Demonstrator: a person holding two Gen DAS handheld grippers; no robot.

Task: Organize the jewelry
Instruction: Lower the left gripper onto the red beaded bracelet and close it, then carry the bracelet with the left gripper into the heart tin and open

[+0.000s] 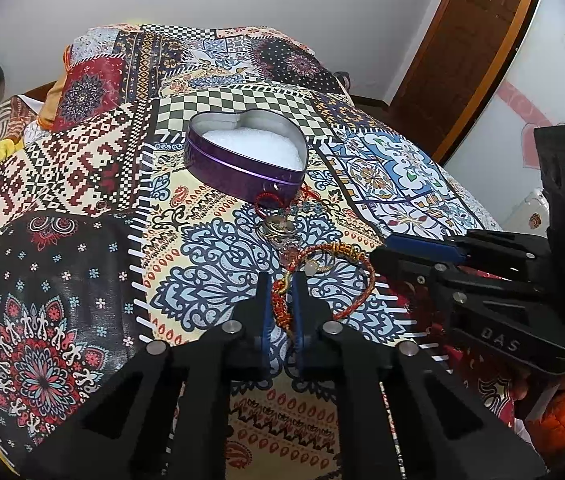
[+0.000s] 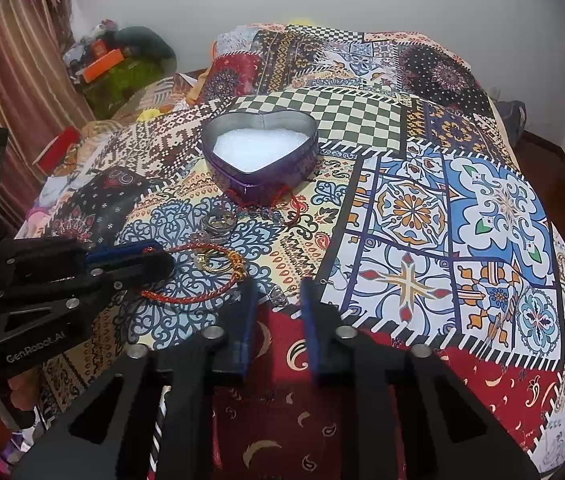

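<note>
A purple heart-shaped tin [image 1: 242, 168] with white lining stands open on the patterned bedspread; it also shows in the right wrist view [image 2: 260, 168]. Before it lie a red cord piece [image 1: 270, 200], silver rings [image 1: 278, 226] and a red and gold braided bracelet [image 1: 356, 292]. My left gripper [image 1: 282, 280] is shut on the bracelet's near left part. In the right wrist view the left gripper [image 2: 162, 258] holds the bracelet [image 2: 202, 298] at its left end. My right gripper [image 2: 278, 286] is open and empty, just right of the bracelet, with a small silver charm [image 2: 278, 296] between its fingertips.
The patchwork bedspread [image 2: 422, 208] covers the whole bed. A pile of clothes and boxes [image 2: 110, 68] lies at the far left by a striped curtain. A wooden door [image 1: 478, 40] stands at the far right.
</note>
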